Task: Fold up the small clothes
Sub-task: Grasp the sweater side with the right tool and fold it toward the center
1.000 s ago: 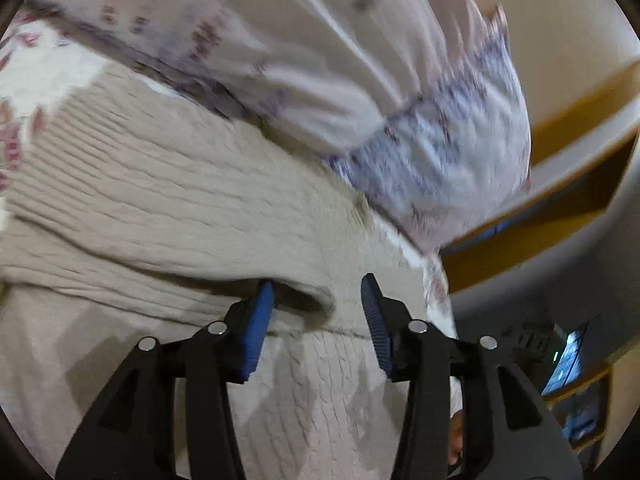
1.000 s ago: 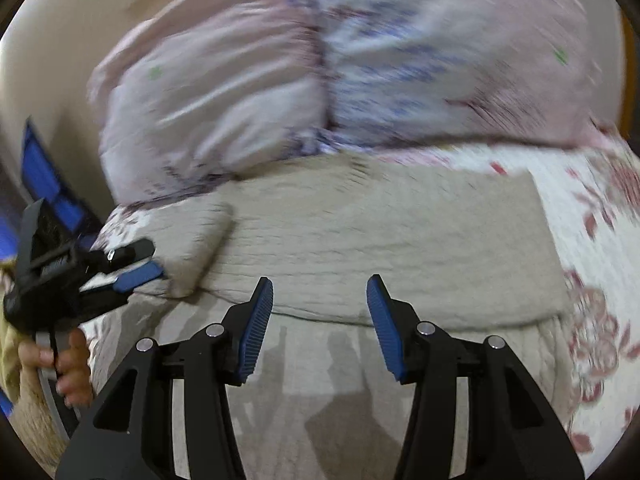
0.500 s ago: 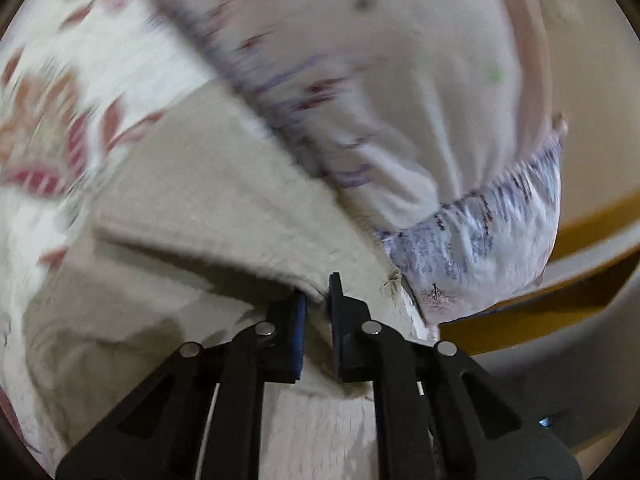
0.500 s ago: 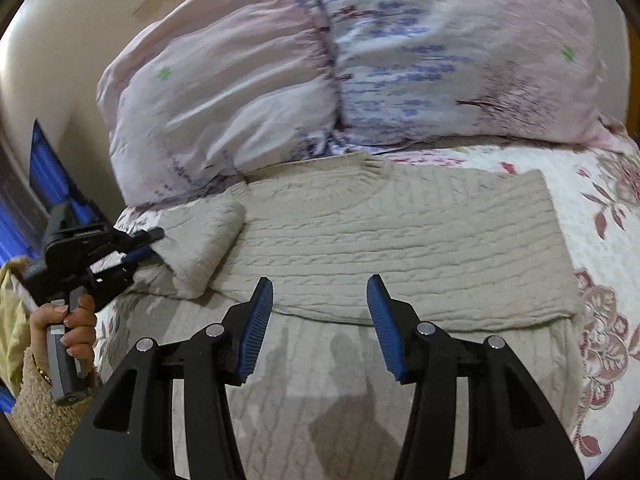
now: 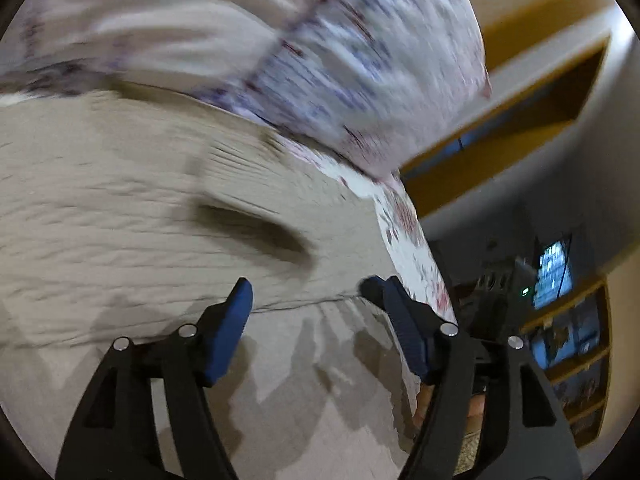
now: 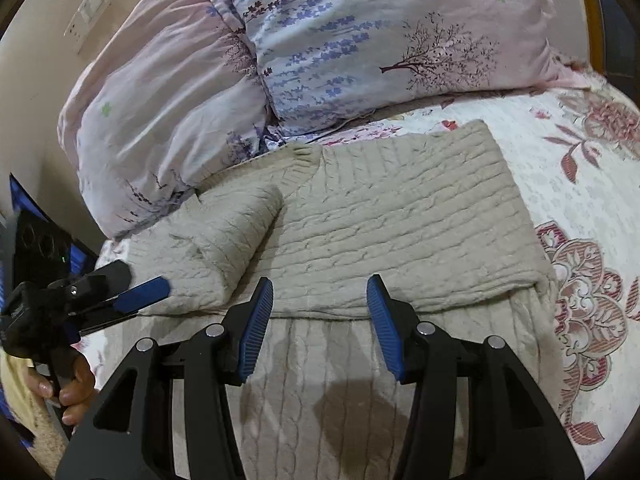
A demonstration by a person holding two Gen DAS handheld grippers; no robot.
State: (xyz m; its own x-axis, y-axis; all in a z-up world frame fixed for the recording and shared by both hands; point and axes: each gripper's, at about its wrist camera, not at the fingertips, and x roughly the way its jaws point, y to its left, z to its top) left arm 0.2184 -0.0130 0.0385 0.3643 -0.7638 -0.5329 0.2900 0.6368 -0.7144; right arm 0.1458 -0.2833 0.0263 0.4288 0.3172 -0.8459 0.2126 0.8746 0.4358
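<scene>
So there's a beige cable-knit sweater point(image 6: 400, 220) spread flat on a bed, chunky ribbed texture with braided cables running along it. The upper part is folded down into a wide rectangle, its edge lying across the lower body panel, and 1 sleeve point(image 6: 236, 236) is folded in as a thick rounded slab on the sweater's left end. Ribbed neckline sits up near the pillows.

Underneath is a quilted white bedspread point(image 6: 580, 184) with dusty red flower prints. Behind the sweater are 2 puffy pillows point(image 6: 360, 40), smooth pale pink and lilac fabric with lavender sprigs and a little tree print.

The right gripper point(image 6: 320, 304) hovers over the fold edge, black frame, ridged blue pads standing apart with nothing pinched between them.

The left gripper point(image 5: 306, 300) is mid-release, jaws opening, only knit fabric below and nothing caught between the pads. Its view is motion-blurred, but you can make out the sleeve fold and a dark gap under it. From the right wrist view it sits point(image 6: 132, 294) at the sweater's left edge, just beside the sleeve, with a person's hand point(image 6: 64, 388) wrapped around the handle.
</scene>
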